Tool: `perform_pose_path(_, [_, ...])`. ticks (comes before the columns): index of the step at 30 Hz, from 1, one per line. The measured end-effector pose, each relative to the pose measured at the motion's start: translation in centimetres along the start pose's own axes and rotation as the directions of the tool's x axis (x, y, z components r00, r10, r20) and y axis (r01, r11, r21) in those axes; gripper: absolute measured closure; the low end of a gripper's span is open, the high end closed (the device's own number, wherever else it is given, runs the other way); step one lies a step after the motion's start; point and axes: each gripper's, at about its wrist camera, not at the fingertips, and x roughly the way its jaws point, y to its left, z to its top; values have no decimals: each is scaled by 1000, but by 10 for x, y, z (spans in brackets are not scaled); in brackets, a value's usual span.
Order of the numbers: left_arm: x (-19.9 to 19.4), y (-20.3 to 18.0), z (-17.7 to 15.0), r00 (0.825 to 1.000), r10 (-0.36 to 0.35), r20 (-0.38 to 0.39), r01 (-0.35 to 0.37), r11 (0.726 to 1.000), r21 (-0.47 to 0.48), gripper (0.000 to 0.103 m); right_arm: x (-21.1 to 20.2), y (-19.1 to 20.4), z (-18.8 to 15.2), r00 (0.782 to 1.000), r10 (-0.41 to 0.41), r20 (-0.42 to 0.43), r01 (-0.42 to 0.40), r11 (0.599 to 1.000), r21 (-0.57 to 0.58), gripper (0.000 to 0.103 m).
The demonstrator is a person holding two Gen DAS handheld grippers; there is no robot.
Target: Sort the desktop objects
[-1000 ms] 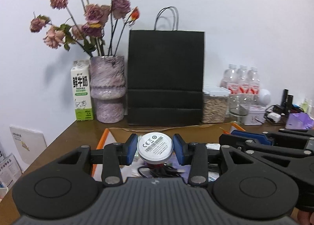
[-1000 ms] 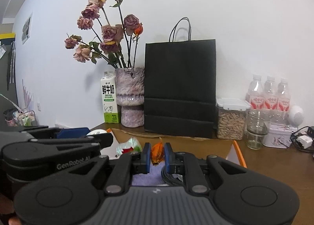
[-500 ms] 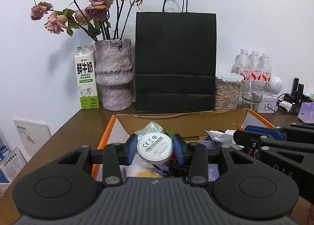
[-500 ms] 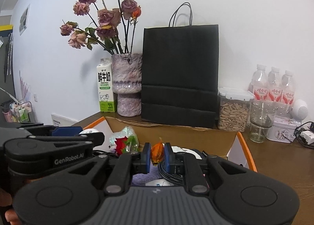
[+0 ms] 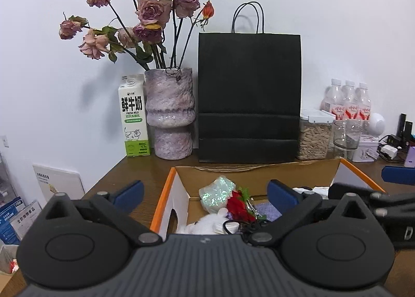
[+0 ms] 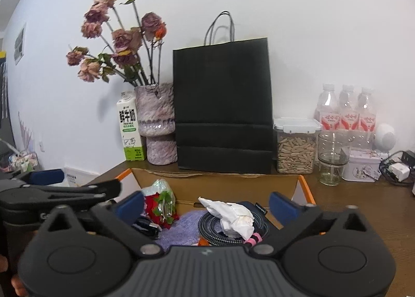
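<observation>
An open cardboard box with orange edges (image 5: 166, 190) (image 6: 303, 188) sits on the wooden desk below both grippers. Inside it lie a red fabric flower (image 5: 238, 206) (image 6: 153, 206), a shiny wrapped packet (image 5: 218, 193) (image 6: 158, 186), a crumpled white tissue (image 6: 233, 215), a coiled braided cable (image 6: 210, 224) and a purple cloth (image 6: 179, 232). My left gripper (image 5: 205, 193) is open and empty above the box's left part. My right gripper (image 6: 206, 202) is open and empty above the box's middle. The white round disc and the orange thing are not clearly seen.
Behind the box stand a black paper bag (image 5: 249, 97), a purple vase with dried roses (image 5: 168, 115), a milk carton (image 5: 133, 118), a seed jar (image 6: 295, 146), a glass cup (image 6: 332, 162), water bottles (image 6: 347, 110) and a tin (image 6: 363, 167). Chargers lie far right (image 6: 396, 167).
Both grippers have opened. The white round disc has left the left jaws and the small orange thing has left the right jaws. Both views sit lower over the box.
</observation>
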Motion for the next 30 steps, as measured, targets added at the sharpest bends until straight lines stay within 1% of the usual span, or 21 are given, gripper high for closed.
perform_pose_path(2, [-4, 3, 2, 1000, -5, -3, 5, 1000, -12, 0, -1, 0, 1, 1000, -14, -8, 14, 1000, 2, 0])
perform_pose_path(6, [-12, 6, 4, 1000, -8, 10, 8, 1000, -14, 0, -5, 3, 2, 1000, -9, -19, 9, 1000, -10, 0])
perform_pose_path(15, [-36, 11, 7, 999, -35, 11, 35, 999, -9, 0, -29, 9, 4, 1000, -24, -10, 23, 999, -22, 0])
perform_pose_path(18, [-51, 13, 6, 999, -43, 11, 43, 999, -3, 0, -41, 13, 2, 1000, -21, -16, 21, 999, -30, 0])
perform_pose_path(23, [-82, 13, 2, 997, -71, 33, 70, 997, 13, 0, -70, 24, -7, 1000, -5, -18, 4, 999, -50, 0])
perform_pose_path(30, [-124, 14, -23, 994, -107, 19, 106, 994, 19, 0, -113, 35, -32, 999, -4, -46, 1, 999, -50, 0])
